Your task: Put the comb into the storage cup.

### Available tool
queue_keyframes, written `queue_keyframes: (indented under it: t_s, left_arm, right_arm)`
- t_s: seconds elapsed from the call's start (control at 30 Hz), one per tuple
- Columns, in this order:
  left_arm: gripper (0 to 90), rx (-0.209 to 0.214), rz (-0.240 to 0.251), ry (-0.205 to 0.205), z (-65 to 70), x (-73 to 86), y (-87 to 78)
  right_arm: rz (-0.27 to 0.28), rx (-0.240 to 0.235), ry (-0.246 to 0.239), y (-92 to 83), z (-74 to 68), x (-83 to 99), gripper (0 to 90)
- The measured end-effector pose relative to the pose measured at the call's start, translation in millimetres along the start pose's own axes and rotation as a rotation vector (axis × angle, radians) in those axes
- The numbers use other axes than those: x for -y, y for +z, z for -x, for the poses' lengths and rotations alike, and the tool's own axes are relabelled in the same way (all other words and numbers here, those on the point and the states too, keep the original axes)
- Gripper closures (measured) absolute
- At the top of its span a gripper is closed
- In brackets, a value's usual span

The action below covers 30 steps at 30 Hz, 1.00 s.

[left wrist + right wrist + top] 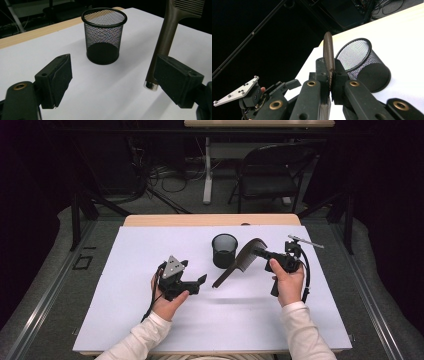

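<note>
Right tool (261,253) is clenched on the comb (239,260), pinching it at the toothed head; in the right gripper view the comb (329,53) stands edge-on between the shut jaws. The handle slants down and away from that tool, towards the left tool (200,281), its tip off the desk (150,330). The cup (224,250) stands upright just beyond the handle, on the far side of it as seen from both tools.

Left tool is released, jaws wide apart, nothing between them. In the left gripper view the handle's metal end cap (151,85) hangs right next to its right-hand jaw, outside the gap rather than inside it. The cup (104,36) sits ahead of that tool, mouth open and unobstructed.

Step in hand, as I judge it: getting the comb handle-first into the cup.

Notes for doing it well:
- Swing the right tool until the handle points nearly straight down before moving over the rim; at the present slant the tip would likely strike the mesh wall and tip the light cup.
- Centre the tip over the mouth, then lower, then release.
- The left tool could either steady the cup's wall or take the handle; if taking it, shift sideways so the handle lies between the jaws before closing.
- Keep the right grip firm, since the pinch is on teeth and may slip.
</note>
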<state>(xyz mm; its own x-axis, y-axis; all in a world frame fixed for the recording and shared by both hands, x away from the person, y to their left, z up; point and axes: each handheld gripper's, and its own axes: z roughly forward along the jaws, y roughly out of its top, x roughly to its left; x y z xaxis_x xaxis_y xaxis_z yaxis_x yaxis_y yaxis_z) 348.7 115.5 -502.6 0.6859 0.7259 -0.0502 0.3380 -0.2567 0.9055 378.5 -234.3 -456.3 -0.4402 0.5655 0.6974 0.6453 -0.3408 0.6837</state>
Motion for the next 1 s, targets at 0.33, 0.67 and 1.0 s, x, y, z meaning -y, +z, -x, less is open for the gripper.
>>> queue_keyframes:
  t_s: [0.33,0.67,1.0]
  left_arm:
    - [15.8,0.007,0.001,0.03,-8.1,-1.2,-4.8]
    - [15.8,0.003,0.004,0.021,-13.4,-0.9,-5.9]
    - [15.8,-0.001,0.015,-0.006,-22.0,-0.6,-8.1]
  right_arm:
    - [0.025,0.023,-0.016,-6.7,3.1,-2.9,87.0]
    - [0.05,0.05,-0.027,-12.5,7.7,-6.7,87.0]
    - [0.065,0.096,-0.042,-15.0,13.0,-13.3,87.1]
